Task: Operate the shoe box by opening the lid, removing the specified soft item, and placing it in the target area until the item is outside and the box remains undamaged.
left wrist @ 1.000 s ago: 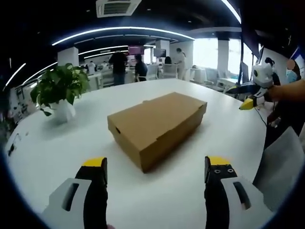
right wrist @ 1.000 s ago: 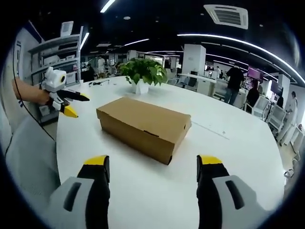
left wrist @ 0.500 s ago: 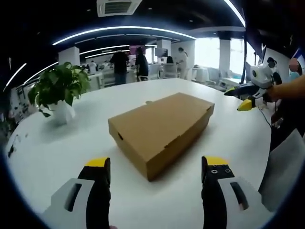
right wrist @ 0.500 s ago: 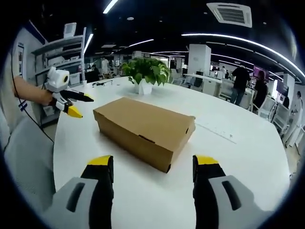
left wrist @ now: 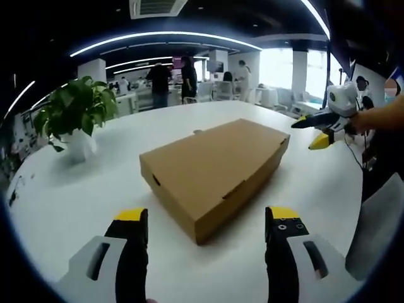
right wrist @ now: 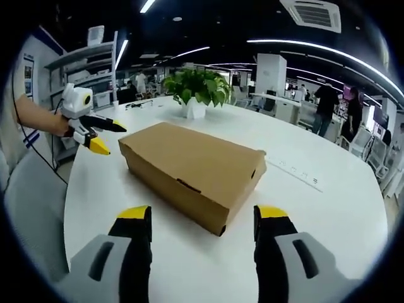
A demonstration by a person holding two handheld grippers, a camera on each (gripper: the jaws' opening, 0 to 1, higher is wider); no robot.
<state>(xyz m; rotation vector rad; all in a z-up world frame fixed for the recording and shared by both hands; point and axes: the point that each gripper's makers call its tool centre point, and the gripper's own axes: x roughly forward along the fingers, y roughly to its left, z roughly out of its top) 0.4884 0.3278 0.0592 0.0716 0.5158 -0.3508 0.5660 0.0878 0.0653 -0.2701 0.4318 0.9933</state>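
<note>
Both tongs, left gripper (left wrist: pixel 205 230) and right gripper (right wrist: pixel 202 227), jaws apart and empty | had closed in on shoe box (left wrist: pixel 211 170) (lid shut) mid-table (left wrist: pixel 76 202) | opening not yet begun.

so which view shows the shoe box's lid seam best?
The right gripper view: the shoe box presents a long side where the lid's edge and a dark slot are plain. The left gripper view shows the same closed shoe box mostly from above, with its near corner and one notch.
</note>
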